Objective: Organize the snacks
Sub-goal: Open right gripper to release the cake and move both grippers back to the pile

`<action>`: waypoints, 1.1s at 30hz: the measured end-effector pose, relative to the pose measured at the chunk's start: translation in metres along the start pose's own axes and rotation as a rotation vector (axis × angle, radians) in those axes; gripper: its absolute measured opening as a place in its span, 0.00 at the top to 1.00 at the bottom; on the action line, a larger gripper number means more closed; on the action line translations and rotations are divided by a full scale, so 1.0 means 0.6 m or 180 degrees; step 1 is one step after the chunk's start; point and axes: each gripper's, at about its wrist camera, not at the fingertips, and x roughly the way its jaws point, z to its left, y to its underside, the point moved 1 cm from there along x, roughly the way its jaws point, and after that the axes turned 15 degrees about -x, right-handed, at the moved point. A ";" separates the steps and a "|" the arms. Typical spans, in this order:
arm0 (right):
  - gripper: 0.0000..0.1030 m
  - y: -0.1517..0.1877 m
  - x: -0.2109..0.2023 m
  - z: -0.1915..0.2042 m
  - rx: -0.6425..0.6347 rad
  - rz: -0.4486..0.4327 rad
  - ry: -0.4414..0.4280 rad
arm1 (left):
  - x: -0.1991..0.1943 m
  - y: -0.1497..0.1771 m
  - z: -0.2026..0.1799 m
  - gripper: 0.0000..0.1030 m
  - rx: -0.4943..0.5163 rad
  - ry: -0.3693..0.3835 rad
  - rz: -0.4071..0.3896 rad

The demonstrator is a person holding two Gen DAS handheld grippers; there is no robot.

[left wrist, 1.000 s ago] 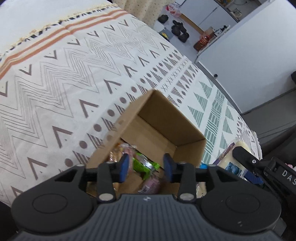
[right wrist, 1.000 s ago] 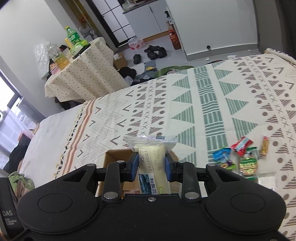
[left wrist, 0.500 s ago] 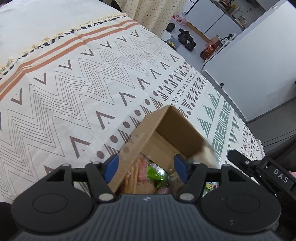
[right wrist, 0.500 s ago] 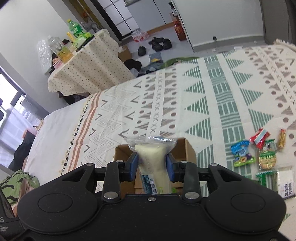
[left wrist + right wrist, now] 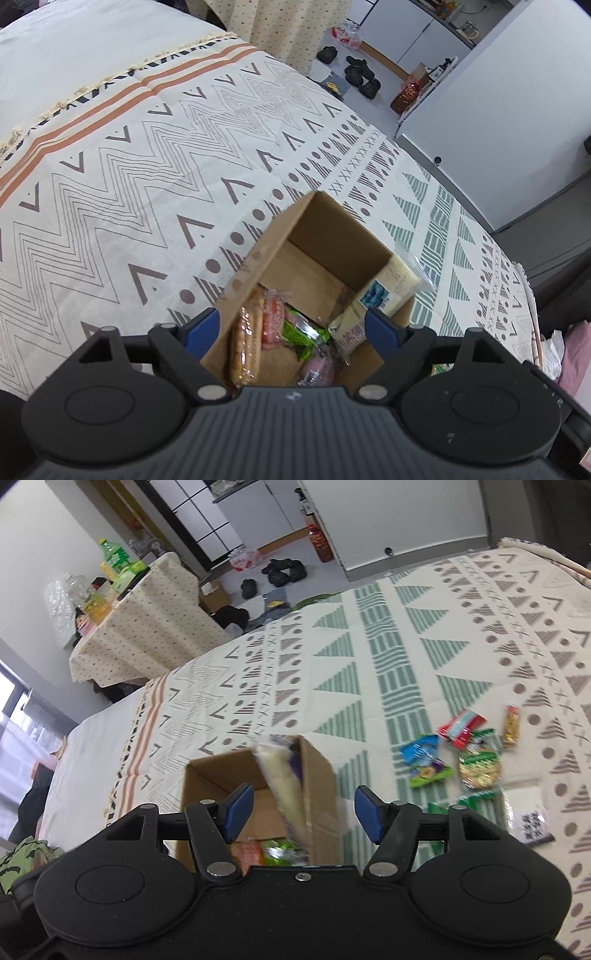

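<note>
An open cardboard box [image 5: 321, 225] stands on the patterned blanket and holds several snack packs, among them a biscuit pack [image 5: 245, 339] and a green pack [image 5: 303, 332]. A pale yellow packet [image 5: 386, 290] leans inside against the box's right wall. My left gripper [image 5: 293, 332] hangs over the box's near end, jaws opening and pressing on nothing. In the right wrist view the same packet [image 5: 282, 782], blurred, drops into the box [image 5: 317, 775]. It lies between the opening jaws of my right gripper [image 5: 303, 814], and neither pad touches it.
Loose snacks lie on the blanket [image 5: 406, 646] right of the box: a blue-green packet [image 5: 424, 764], a red one [image 5: 461, 727], an orange bar [image 5: 512, 725], a green biscuit pack [image 5: 479, 770]. A cloth-covered table [image 5: 147, 627] with bottles stands beyond the bed.
The right gripper's jaws spread and let go of the pale packet, which fell into the box. The left jaws widened too, and more of the box's inside shows.
</note>
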 end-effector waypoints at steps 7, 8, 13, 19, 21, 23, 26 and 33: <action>0.32 0.031 -0.020 -0.043 0.0106 0.0007 0.0097 | -0.003 0.034 -0.023 0.10 0.0108 0.0059 -0.0036; 0.31 0.034 -0.023 -0.049 0.0120 0.0001 0.0104 | -0.002 0.038 -0.027 0.09 0.0129 0.0067 -0.0029; 0.21 0.050 -0.040 -0.078 0.0146 0.0003 0.0101 | -0.004 0.067 -0.052 0.06 0.0254 0.0114 -0.0006; 0.12 0.065 -0.062 -0.114 0.0150 -0.0050 0.0156 | 0.001 0.103 -0.076 0.05 0.0282 0.0212 0.0088; 0.11 0.070 -0.068 -0.127 0.0160 -0.0055 0.0177 | 0.002 0.114 -0.084 0.05 0.0326 0.0221 0.0119; 0.10 0.076 -0.074 -0.144 0.0212 -0.0061 0.0173 | 0.003 0.124 -0.090 0.05 0.0359 0.0241 0.0165; 0.08 0.087 -0.078 -0.167 0.0293 -0.0055 0.0172 | 0.008 0.138 -0.100 0.05 0.0411 0.0256 0.0221; 0.00 0.112 -0.088 -0.216 0.0463 -0.0084 0.0154 | 0.011 0.171 -0.126 0.00 0.0524 0.0319 0.0248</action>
